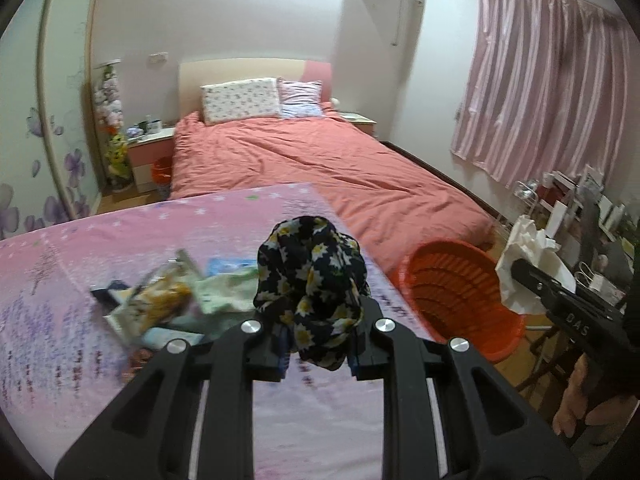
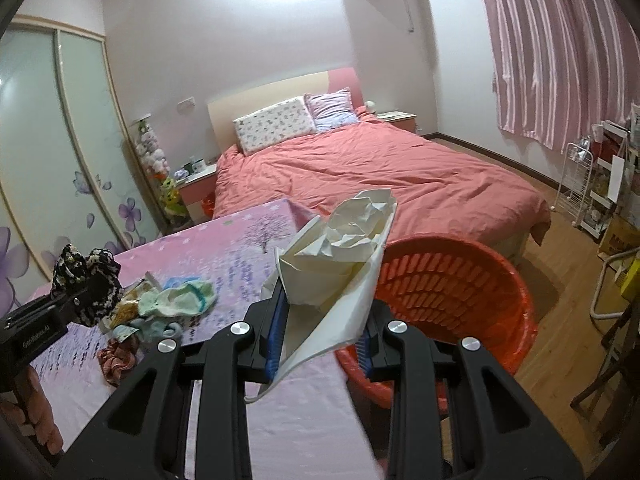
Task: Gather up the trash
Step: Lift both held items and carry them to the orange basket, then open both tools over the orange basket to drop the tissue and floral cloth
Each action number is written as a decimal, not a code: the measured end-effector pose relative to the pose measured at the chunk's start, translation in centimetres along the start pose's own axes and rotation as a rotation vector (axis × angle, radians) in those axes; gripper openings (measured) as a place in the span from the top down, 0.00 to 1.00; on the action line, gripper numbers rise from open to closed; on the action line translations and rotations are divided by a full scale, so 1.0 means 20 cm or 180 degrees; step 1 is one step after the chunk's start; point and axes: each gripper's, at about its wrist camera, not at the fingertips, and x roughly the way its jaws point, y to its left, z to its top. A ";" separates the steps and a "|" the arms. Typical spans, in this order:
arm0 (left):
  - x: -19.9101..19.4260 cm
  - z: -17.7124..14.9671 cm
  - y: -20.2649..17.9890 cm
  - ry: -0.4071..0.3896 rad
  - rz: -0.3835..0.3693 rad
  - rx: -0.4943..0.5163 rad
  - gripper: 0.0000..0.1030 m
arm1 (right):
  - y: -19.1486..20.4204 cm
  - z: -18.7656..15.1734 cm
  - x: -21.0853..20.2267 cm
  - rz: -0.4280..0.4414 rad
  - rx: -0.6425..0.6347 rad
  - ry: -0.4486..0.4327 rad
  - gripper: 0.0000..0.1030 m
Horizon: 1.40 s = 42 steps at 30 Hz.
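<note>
My left gripper (image 1: 318, 344) is shut on a black cloth with yellow-white flowers (image 1: 312, 276), held above the pink table (image 1: 80, 320); it also shows in the right wrist view (image 2: 86, 280). My right gripper (image 2: 324, 340) is shut on crumpled white paper (image 2: 344, 248), held beside the rim of the orange basket (image 2: 460, 280). In the left wrist view the paper (image 1: 528, 256) hangs at the basket's (image 1: 452, 280) right side. A pile of wrappers and small cloths (image 1: 168, 300) lies on the table, also visible in the right wrist view (image 2: 160, 312).
A bed with a salmon cover (image 1: 320, 168) stands behind the table. A nightstand (image 1: 152, 148) and a small orange bin (image 1: 162, 170) are at its left. Cluttered shelves (image 2: 608, 184) and a chair (image 2: 612, 356) stand at the right, on wooden floor.
</note>
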 end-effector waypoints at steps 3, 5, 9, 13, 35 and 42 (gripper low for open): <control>0.06 0.01 -0.10 0.0039 -0.0133 0.0026 0.79 | -0.06 0.00 0.02 -0.0056 0.0043 -0.0002 0.71; 0.11 0.01 -0.17 0.0068 -0.0236 0.0051 0.79 | -0.12 0.01 0.04 -0.0114 0.0086 0.0005 0.71; 0.22 0.02 -0.34 0.0132 -0.0442 0.0147 0.79 | -0.23 0.02 0.08 -0.0210 0.0182 0.0034 0.71; 0.35 0.03 -0.52 0.0212 -0.0645 0.0264 0.79 | -0.35 0.05 0.14 -0.0297 0.0292 0.0065 0.71; 0.96 -0.10 -0.72 0.0643 -0.0486 0.0525 0.23 | -0.64 -0.02 0.43 -0.0446 0.0553 0.0416 0.35; 0.83 -0.14 -0.53 0.0542 -0.0247 0.0487 0.20 | -0.55 -0.03 0.38 -0.0505 0.0455 0.0372 0.28</control>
